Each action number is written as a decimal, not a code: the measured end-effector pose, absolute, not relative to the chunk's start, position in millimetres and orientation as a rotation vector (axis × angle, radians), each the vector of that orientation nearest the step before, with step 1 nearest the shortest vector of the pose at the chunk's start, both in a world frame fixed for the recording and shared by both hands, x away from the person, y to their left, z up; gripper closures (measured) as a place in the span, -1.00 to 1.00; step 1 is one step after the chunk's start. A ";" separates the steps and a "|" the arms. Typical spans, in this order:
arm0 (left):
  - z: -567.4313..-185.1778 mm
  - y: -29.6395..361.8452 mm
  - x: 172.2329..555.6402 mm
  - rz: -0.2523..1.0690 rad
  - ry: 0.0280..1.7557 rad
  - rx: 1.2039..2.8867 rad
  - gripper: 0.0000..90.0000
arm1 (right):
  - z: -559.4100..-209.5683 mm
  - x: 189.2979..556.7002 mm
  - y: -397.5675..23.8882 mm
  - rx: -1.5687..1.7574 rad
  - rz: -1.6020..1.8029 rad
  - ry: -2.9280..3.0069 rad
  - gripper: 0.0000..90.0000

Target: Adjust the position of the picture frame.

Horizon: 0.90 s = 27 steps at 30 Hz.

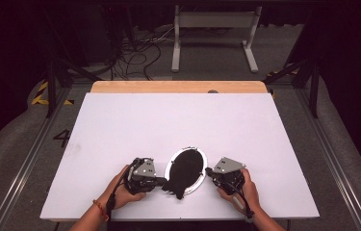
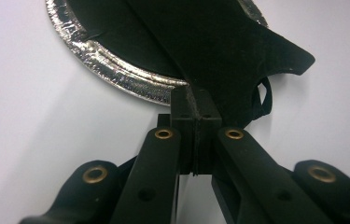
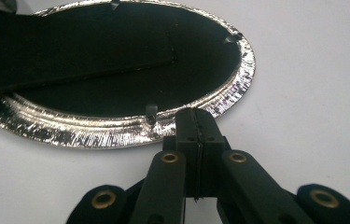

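High view: one white table point(image 1: 120, 125) with one oval silver foil tray point(image 1: 171, 166) near its front edge, holding one piece of black cloth point(image 1: 186, 168) that covers the tray's floor and spills over the near rim toward the left. Two grippers flanking that tray, each in one hand: left gripper point(image 1: 161, 181) just left of the tray with its tip at the spilled cloth, right gripper point(image 1: 210, 170) just right of the tray with its tip at the rim. One grey three-cornered plate on top of each. Jaw state too small to read from here. Left gripper view: jaws pressed together on the edge of the black cloth point(image 2: 219, 56), a fold rising from between them just below the tray's crinkled rim point(image 2: 116, 74); cloth draped over that rim onto the white surface, with one thin loop point(image 2: 267, 95) hanging at its right edge, a detail lost from above. Right gripper view: jaws brought together with no gap, tip point(image 3: 196, 122) touching or just at the near rim of the tray point(image 3: 93, 130); whether any foil is caught between them cannot be told. Inside the tray, a flat cloth layer with a folded strip point(image 3: 70, 60) lying across it; several small clips or tabs on the rim, their number uncertain.
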<state>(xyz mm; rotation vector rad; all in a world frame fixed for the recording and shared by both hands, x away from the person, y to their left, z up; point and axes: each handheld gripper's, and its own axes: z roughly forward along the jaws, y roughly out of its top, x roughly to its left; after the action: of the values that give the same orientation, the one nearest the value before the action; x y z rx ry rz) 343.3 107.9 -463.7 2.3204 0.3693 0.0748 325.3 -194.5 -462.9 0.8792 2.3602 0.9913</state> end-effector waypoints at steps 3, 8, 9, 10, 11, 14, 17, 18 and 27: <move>-463.8 102.2 342.5 0.075 0.377 2.316 1.00 | -463.1 328.5 -196.2 0.915 0.987 2.334 1.00; -463.0 98.0 340.2 0.108 0.375 2.327 1.00 | -463.1 331.9 -197.7 0.929 0.980 2.320 1.00; -462.9 98.1 340.0 0.114 0.369 2.333 1.00 | -463.0 332.2 -197.9 0.928 0.981 2.323 1.00; -463.4 98.1 339.6 0.120 0.364 2.329 1.00 | -462.9 332.4 -198.3 0.930 0.982 2.325 1.00; -463.7 98.3 339.4 0.122 0.361 2.328 1.00 | -462.8 332.2 -198.8 0.930 0.982 2.329 1.00; -463.4 98.1 339.0 0.133 0.350 2.334 1.00 | -461.4 328.2 -198.7 0.927 0.993 2.355 1.00; -463.3 97.8 338.6 0.139 0.348 2.335 1.00 | -459.1 319.9 -197.2 0.891 0.999 2.414 0.99; -463.4 98.1 338.8 0.136 0.350 2.334 1.00 | -458.9 317.1 -196.2 0.879 0.994 2.427 0.99; -463.1 95.7 340.4 0.131 0.361 2.334 1.00 | -460.3 312.5 -193.9 0.915 1.004 2.400 1.00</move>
<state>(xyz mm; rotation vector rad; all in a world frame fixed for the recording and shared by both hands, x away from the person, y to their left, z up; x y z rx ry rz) 340.4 95.7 -463.1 2.3344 0.3608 0.1314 312.5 -193.9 -460.3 0.9145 2.3996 1.0038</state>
